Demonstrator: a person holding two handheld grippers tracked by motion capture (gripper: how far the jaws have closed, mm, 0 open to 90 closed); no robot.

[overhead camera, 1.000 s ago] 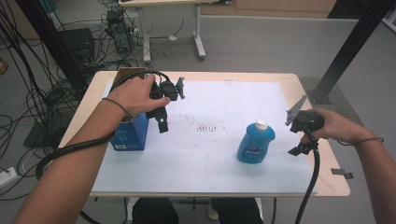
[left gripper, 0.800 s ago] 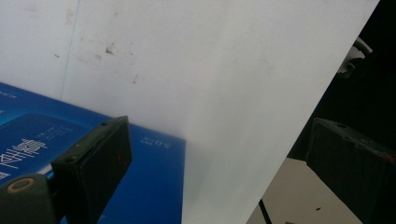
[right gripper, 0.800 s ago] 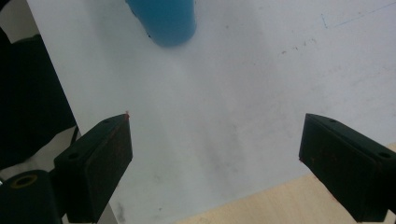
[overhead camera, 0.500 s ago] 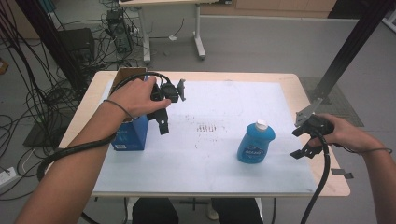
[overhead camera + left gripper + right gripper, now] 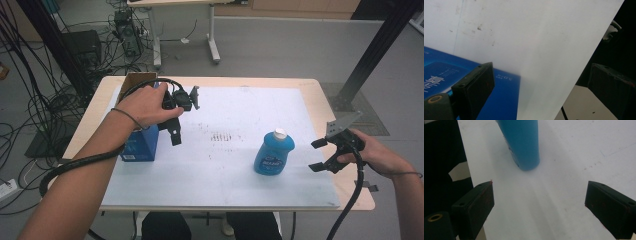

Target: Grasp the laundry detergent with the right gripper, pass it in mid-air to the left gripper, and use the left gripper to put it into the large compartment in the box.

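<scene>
Right gripper [image 5: 325, 155], lower right of the high view: jaws wide, empty, near the blue bottle [image 5: 273, 153], not touching. Its own view adds the bottle's base [image 5: 524, 150] at upper centre. Left gripper [image 5: 544, 82]: jaws wide over the blue box [image 5: 504, 100].

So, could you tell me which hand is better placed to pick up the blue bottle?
Right. The right claw is open beside the blue bottle, jaws facing it; the left claw hovers by the blue box, farther away.

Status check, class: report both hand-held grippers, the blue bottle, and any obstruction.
Right hand-held gripper open, short of blue bottle. Left hand-held gripper open over blue box. Bottle upright, path clear.
</scene>
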